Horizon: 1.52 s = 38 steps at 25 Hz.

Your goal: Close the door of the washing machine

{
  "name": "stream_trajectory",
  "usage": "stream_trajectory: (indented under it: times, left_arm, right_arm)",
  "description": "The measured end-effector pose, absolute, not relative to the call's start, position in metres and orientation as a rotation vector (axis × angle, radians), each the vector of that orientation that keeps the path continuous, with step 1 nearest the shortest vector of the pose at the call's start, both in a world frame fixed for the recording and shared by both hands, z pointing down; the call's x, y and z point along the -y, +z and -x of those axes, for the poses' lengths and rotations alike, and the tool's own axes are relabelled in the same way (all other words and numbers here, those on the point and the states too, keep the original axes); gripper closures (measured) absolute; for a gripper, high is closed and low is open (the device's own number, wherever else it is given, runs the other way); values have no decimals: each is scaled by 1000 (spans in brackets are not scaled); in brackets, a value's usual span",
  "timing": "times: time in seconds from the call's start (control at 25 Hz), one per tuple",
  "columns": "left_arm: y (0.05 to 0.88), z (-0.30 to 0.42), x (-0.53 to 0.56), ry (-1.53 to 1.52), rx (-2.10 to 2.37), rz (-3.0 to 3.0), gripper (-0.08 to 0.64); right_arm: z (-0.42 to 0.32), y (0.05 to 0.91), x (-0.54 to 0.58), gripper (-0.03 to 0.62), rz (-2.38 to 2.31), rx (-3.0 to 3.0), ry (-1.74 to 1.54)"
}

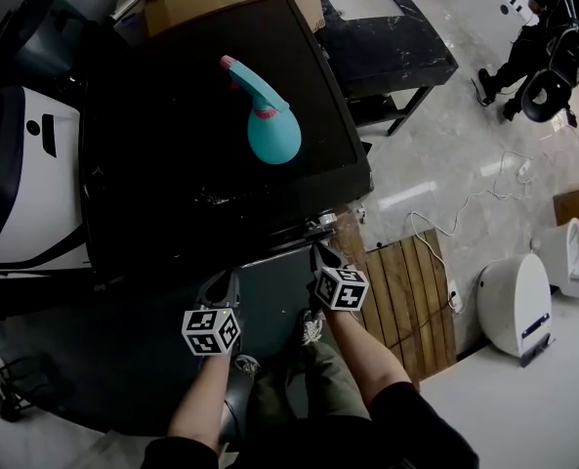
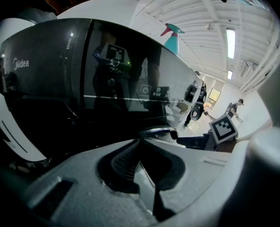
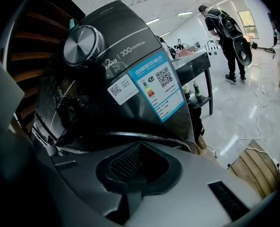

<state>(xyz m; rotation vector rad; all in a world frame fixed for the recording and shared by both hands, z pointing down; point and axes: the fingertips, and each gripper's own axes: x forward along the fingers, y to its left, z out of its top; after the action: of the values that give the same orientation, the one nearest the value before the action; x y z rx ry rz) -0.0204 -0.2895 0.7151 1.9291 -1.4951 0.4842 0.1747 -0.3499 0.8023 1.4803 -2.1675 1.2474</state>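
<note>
Left tongs [image 2: 140, 141] and right tongs [image 3: 140, 145] clenched, empty. We press flat on the chrome-rimmed dark round door [image 3: 144, 136] and push steadily till latched.

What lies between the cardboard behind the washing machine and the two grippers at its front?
The machine's black top, with a teal spray bottle on it; the head view shows this.

Washing machine [image 1: 172, 193] seen from above, two grippers at its front
Teal spray bottle [image 1: 268, 115] rests on the black top; left gripper [image 1: 219, 287] and right gripper [image 1: 321, 255] sit near each other below; wooden slatted platform [image 1: 406, 291] just right.
</note>
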Motion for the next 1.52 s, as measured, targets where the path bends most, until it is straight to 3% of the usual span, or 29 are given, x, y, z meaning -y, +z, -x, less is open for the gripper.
stream_trajectory:
  times: [0.6,1.52]
  left_arm:
    - [688,-3,269,453,1385,-2053,555]
    - [586,5,128,431,1101,-2361,555]
  right_arm:
    - [-191,748,312,592,-1582,2177,1181]
    - [-165,589,134,592,-1845,2288,943]
